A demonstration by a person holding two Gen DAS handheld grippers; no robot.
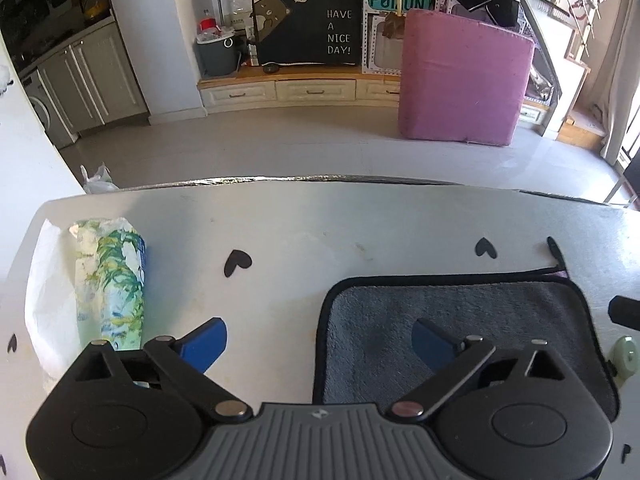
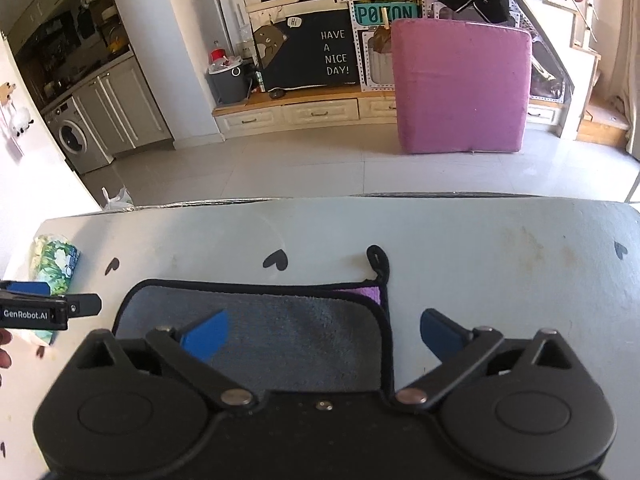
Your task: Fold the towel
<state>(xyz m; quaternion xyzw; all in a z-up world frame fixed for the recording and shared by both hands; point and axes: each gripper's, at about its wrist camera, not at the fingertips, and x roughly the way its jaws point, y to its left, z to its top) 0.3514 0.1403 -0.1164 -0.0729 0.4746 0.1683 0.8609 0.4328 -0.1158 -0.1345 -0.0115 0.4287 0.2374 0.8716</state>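
Observation:
A grey towel (image 1: 452, 320) with black edging lies folded on the white table (image 1: 304, 220); a purple underside shows at its far right corner (image 2: 366, 292), by a black hanging loop (image 2: 376, 258). My left gripper (image 1: 320, 340) is open and empty, straddling the towel's left edge just above it. My right gripper (image 2: 324, 332) is open and empty, straddling the towel's right edge (image 2: 386, 336). The left gripper also shows at the left edge of the right wrist view (image 2: 44, 308).
A floral tissue pack (image 1: 110, 280) lies on a white bag at the table's left end. Black heart stickers (image 1: 237, 261) dot the tabletop. Beyond the far table edge are floor, a pink cushion (image 1: 464, 76) and cabinets.

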